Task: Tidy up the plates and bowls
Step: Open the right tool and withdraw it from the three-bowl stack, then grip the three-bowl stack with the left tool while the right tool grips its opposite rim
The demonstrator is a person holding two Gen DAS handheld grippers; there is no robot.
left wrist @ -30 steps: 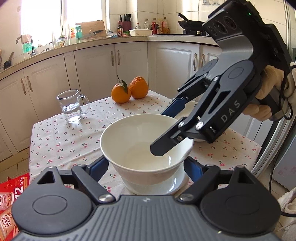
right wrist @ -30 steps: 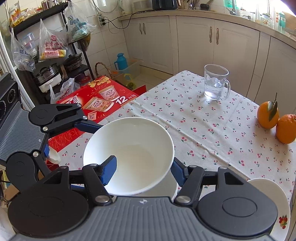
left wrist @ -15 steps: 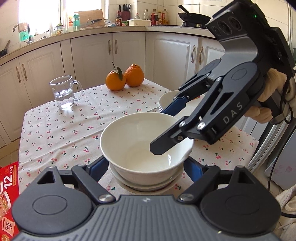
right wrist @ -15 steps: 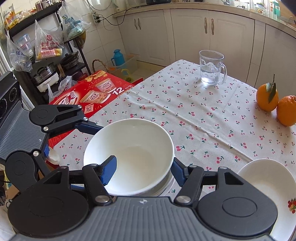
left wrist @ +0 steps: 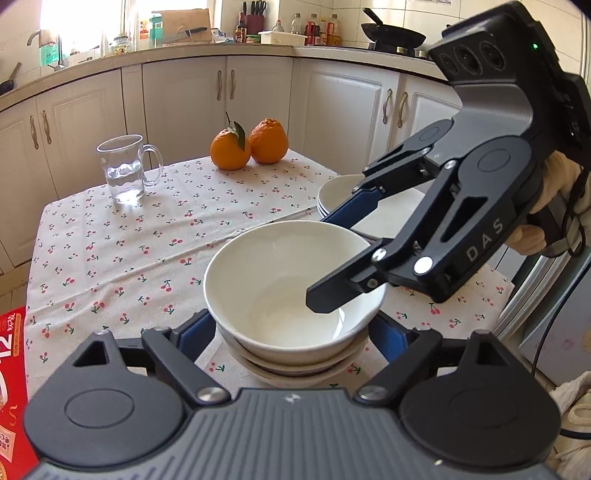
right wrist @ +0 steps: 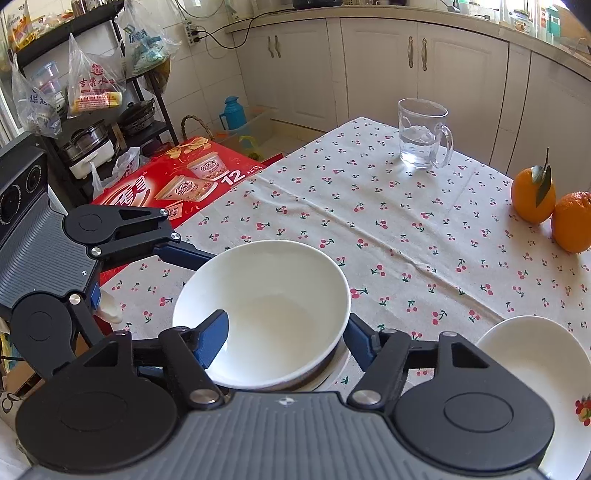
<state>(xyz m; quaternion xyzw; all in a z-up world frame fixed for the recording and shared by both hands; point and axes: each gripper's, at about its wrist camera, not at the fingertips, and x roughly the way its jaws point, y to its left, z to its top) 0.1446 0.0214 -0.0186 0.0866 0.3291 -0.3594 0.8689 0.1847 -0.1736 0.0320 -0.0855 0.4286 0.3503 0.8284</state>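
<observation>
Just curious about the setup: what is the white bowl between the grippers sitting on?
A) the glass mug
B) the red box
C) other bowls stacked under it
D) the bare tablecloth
C: in the left wrist view the white bowl nests on the rims of other bowls beneath it.

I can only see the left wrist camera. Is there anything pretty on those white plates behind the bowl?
Observer: Yes! In the right wrist view, the top white plate has a red fruit picture at its rim.
Operator: Cool! What's on the floor past the table?
Observer: A blue plastic jug stands there, close to the white cupboards.
Operator: Anything else over there?
Observer: A black metal shelf with filled plastic bags hanging from it.
</observation>
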